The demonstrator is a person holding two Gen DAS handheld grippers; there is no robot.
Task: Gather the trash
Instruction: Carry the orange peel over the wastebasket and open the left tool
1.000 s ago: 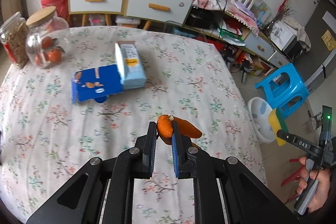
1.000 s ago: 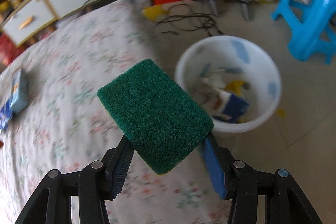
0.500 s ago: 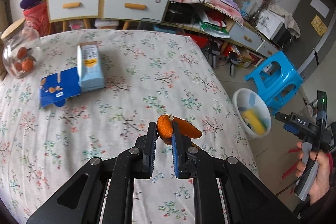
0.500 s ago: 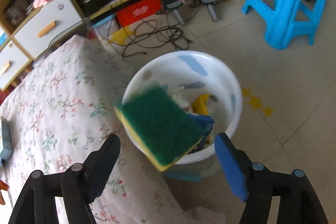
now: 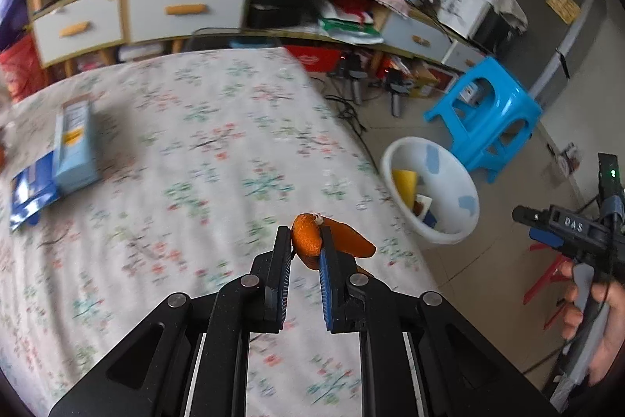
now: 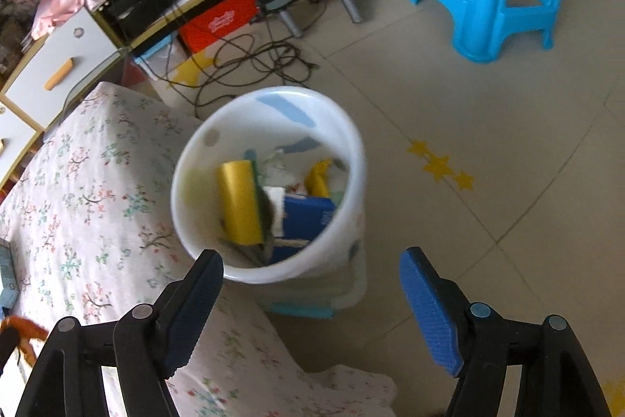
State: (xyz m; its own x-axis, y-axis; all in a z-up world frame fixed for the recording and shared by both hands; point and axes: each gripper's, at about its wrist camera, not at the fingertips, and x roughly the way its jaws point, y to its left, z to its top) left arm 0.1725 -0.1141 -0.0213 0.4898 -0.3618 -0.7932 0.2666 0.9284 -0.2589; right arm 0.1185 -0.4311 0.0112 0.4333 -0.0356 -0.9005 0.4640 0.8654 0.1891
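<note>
Two grippers: my left gripper (image 5: 306, 248) pinches orange peel (image 5: 328, 241) over the worktop (image 5: 195, 163), white bin (image 5: 431, 190) lying right and below on the floor; right gripper (image 6: 312, 307) gapes empty above it.

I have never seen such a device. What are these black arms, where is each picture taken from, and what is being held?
They are no robot: a person holds a two-finger gripper in each hand, with a camera on each looking along its fingers. The left view shows the left gripper shut on an orange peel above a flowered table, where a pale blue box lies. The right view shows the right gripper open and empty above a white bin on the floor, with a sponge inside.
</note>
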